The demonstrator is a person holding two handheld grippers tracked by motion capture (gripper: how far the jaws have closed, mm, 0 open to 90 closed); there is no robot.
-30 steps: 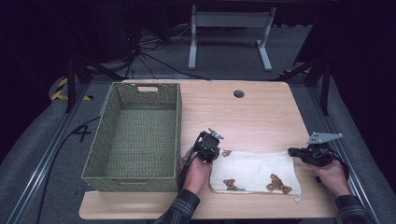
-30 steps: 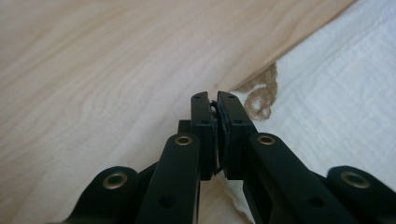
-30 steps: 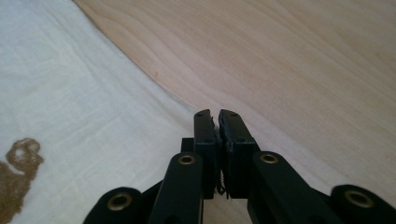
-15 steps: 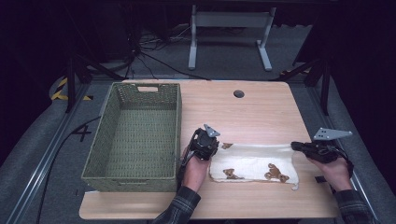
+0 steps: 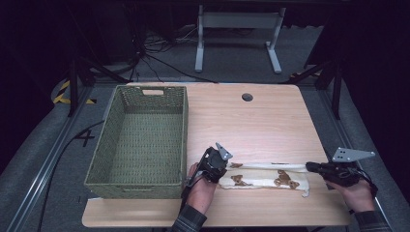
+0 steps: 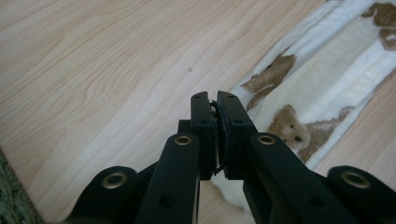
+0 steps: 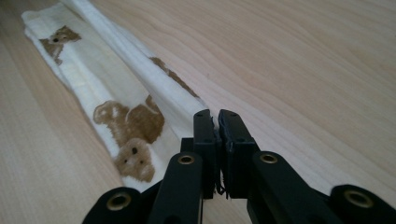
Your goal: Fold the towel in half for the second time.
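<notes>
A cream cloth with brown bear prints [image 5: 258, 176] lies as a narrow folded band along the near part of the wooden table [image 5: 251, 125]. My left gripper [image 5: 222, 175] is at the band's left end, jaws pressed together on a thin edge of the cloth [image 6: 327, 70]. My right gripper [image 5: 310, 167] is at the right end, shut the same way on the cloth [image 7: 112, 93]. In the left gripper view the left gripper [image 6: 217, 100] has its jaws pressed flat together. In the right gripper view the right gripper [image 7: 216, 116] has its jaws flat together too. A rolled fold runs along the far side.
A green woven basket [image 5: 183, 125] stands empty on the table's left side, close to my left hand. A round cable hole [image 5: 247, 97] sits near the far edge. Bare wood stretches beyond the cloth. A grey metal stand [image 5: 237, 19] is on the floor behind.
Both grippers rose slightly, then came toward the near edge with the cloth. The cloth went from a wide flat sheet to a narrow folded band.
</notes>
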